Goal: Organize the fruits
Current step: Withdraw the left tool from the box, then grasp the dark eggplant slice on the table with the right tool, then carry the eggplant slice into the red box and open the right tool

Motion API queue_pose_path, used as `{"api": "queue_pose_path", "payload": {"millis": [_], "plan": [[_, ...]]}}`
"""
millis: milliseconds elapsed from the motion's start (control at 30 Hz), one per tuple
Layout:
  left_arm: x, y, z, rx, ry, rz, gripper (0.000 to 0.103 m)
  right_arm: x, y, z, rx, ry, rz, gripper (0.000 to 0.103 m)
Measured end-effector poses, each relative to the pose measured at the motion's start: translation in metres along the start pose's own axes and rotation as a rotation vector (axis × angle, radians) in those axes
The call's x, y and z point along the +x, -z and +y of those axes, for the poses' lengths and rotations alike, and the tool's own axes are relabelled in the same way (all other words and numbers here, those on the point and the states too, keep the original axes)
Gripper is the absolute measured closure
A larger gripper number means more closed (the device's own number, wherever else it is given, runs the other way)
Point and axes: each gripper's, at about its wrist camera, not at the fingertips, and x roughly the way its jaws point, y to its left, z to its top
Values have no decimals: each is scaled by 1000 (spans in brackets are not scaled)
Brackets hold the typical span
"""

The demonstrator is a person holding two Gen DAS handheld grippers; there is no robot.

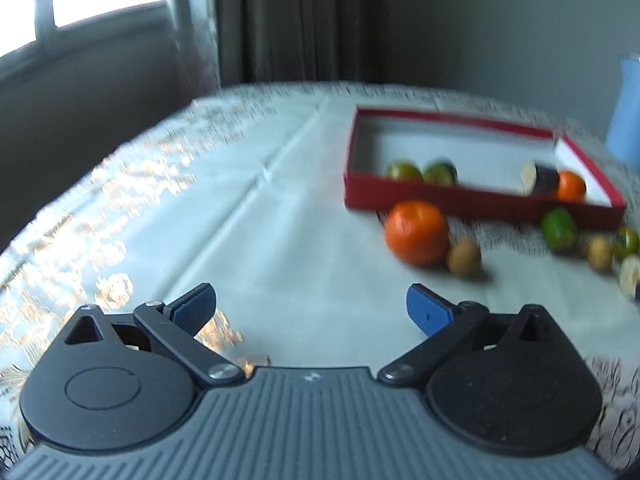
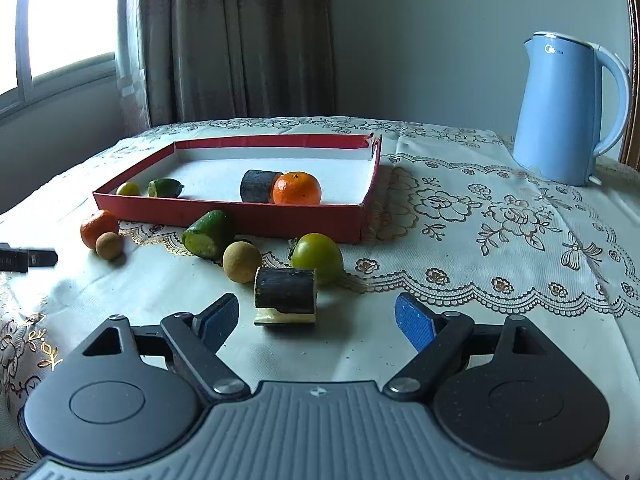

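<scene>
- While your right hand-held gripper (image 2: 316, 316) is hovering released, the dark cane piece (image 2: 285, 295) is lying at its 12 o'clock on the desk (image 2: 460, 320), long axis crosswise.
- Your left hand-held gripper (image 1: 312, 312) is hanging released, farther away.

Glossy plastic kettle (image 2: 560, 112), cloth tablecloth (image 2: 480, 240)
</scene>
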Motion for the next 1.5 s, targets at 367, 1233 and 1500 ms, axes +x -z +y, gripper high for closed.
{"api": "queue_pose_path", "payload": {"millis": [367,1233,1500], "plan": [[5,10,5,-18,28,24,0,12,-11,19,-75,10,18,44],[7,9,6,-21,34,24,0,20,-7,16,-40,-11,48,70],[7,10,6,-21,34,24,0,12,-7,8,10,-17,13,71]]}}
